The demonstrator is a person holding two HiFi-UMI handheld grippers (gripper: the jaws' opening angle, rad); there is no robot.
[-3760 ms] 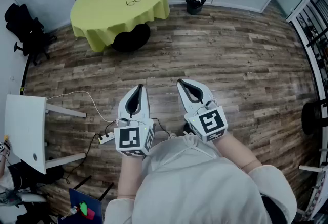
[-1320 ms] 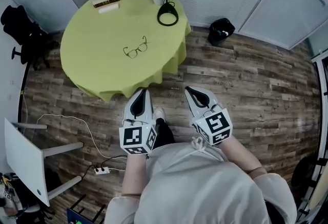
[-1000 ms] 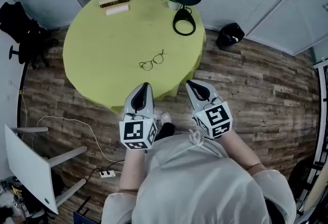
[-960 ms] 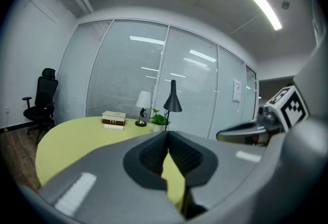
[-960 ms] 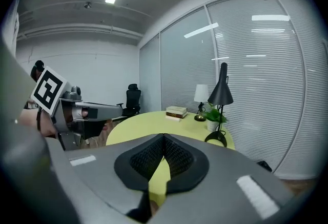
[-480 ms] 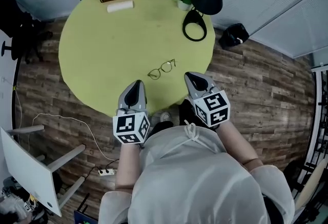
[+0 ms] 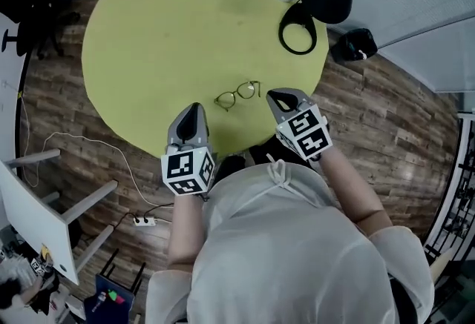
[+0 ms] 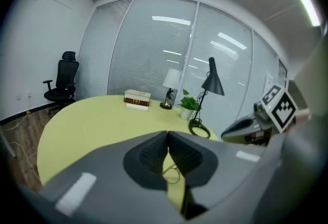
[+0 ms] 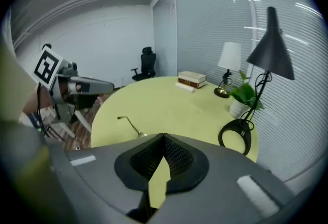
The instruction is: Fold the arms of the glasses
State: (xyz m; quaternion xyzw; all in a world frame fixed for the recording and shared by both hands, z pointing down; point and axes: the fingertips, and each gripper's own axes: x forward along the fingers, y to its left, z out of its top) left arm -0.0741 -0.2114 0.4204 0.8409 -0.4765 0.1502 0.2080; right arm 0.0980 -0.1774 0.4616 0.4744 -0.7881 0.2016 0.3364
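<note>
Two handheld grippers are being held over the near edge of a round yellow-green tabletop (image 7: 141,33), the left gripper (image 7: 192,110) and the right gripper (image 7: 281,99) each being shown with fingers closed on nothing. The glasses (image 7: 237,94) are being seen lying on the tabletop, arms unfolded, between the two sets of fingers and nearer the right ones.

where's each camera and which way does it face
Head view: on the head, looking steeply down at table and glasses; shows shoulders, forearms, left gripper, right gripper.
Left gripper view: rides that gripper, faces across the table; shut jaws below.
Right gripper view: rides that gripper, faces the lamp; shut jaws below.
Shared: each gripper view shows the other gripper and the lamp.
</note>
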